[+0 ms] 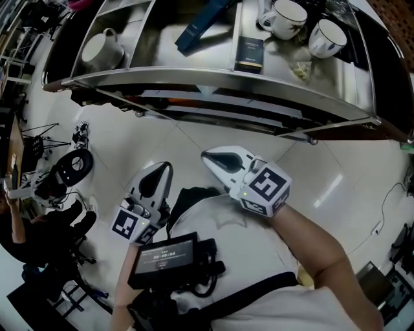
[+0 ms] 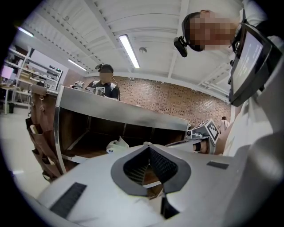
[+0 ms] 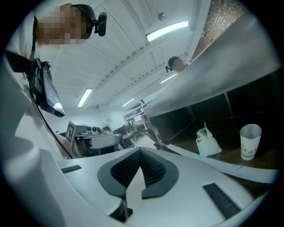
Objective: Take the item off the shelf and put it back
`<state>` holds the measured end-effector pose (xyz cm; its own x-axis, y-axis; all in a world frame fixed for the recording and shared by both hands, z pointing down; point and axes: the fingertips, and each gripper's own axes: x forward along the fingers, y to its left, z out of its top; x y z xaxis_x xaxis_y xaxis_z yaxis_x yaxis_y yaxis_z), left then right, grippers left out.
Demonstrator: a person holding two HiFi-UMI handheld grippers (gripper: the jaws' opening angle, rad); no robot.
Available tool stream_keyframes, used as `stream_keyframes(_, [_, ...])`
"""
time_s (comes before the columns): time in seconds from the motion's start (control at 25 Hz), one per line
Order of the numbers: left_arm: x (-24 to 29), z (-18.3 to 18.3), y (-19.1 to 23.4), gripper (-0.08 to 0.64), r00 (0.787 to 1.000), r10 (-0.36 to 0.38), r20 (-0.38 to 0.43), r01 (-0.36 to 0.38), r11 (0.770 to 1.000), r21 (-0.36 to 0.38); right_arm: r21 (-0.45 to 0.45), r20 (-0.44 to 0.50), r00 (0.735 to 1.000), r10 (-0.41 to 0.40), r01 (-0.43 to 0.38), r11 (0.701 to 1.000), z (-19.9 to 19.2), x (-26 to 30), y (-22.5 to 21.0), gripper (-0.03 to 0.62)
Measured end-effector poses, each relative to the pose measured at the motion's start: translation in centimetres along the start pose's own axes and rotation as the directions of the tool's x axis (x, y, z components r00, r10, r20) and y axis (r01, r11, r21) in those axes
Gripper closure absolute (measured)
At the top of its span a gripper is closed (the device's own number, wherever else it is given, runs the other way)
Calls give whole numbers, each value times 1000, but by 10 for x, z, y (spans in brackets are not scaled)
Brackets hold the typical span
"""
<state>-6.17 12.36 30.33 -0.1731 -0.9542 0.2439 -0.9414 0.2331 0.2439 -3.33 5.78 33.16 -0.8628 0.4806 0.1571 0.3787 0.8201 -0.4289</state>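
In the head view a metal shelf unit (image 1: 213, 81) stands ahead of me. On its top lie a white jug (image 1: 103, 48), a long blue box (image 1: 202, 24), a dark box (image 1: 249, 53) and two white mugs (image 1: 284, 18). My left gripper (image 1: 160, 169) and right gripper (image 1: 207, 155) hang over the floor in front of the shelf, close to my body, both shut with nothing in them. In the left gripper view the left gripper (image 2: 146, 144) points at a lower shelf holding a white bag (image 2: 116, 145). The right gripper (image 3: 141, 149) faces a white bag (image 3: 207, 142) and a paper cup (image 3: 249, 141).
A person (image 2: 104, 82) stands behind the shelf unit. A brown hanging organiser (image 2: 42, 133) covers its left end. Camera gear and cables (image 1: 65, 171) lie on the floor at my left. A dark device (image 1: 165, 258) is strapped to my chest.
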Motion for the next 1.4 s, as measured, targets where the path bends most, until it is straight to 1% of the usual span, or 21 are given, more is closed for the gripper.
stream_keyframes(0.2, [8, -5, 25, 560, 1000, -14, -20, 14, 1000, -4, 20, 0, 999, -39, 39, 999, 0, 12, -5, 584])
stream_keyframes(0.32, [15, -9, 33, 560, 998, -47, -31, 47, 999, 11, 22, -5, 996, -90, 90, 996, -1, 16, -8, 584])
stream_keyframes(0.4, [16, -15, 45, 560, 998, -45, -32, 46, 998, 39, 17, -4, 990, -140, 140, 990, -1, 16, -12, 584])
stream_keyframes(0.56, [29, -17, 57, 560, 995, -79, -61, 81, 996, 36, -2, 18, 969, -245, 245, 970, 6, 13, -29, 584])
stream_keyframes(0.72, [40, -32, 71, 560, 993, -89, -78, 94, 993, 65, 4, 17, 949, -316, 316, 949, 1, 3, -42, 584])
stream_keyframes(0.84, [55, -40, 68, 560, 986, -120, -112, 130, 988, 81, 24, 35, 932, -361, 360, 933, -3, -4, -53, 584])
stream_keyframes(1.0, [78, -46, 60, 560, 980, -149, -132, 162, 982, 93, 24, 19, 911, -413, 412, 911, -14, -14, -71, 584])
stream_keyframes(1.16, [102, -59, 64, 551, 981, -134, -142, 151, 982, 117, 13, 20, 894, -449, 448, 894, -22, -16, -84, 584])
stream_keyframes(1.32, [129, -79, 70, 546, 981, -86, -174, 114, 981, 157, 57, 19, 880, -474, 473, 879, -40, -15, -85, 584])
stream_keyframes(1.4, [146, -88, 72, 498, 977, -63, -202, 102, 977, 188, 87, 19, 878, -479, 476, 875, -51, -15, -81, 584])
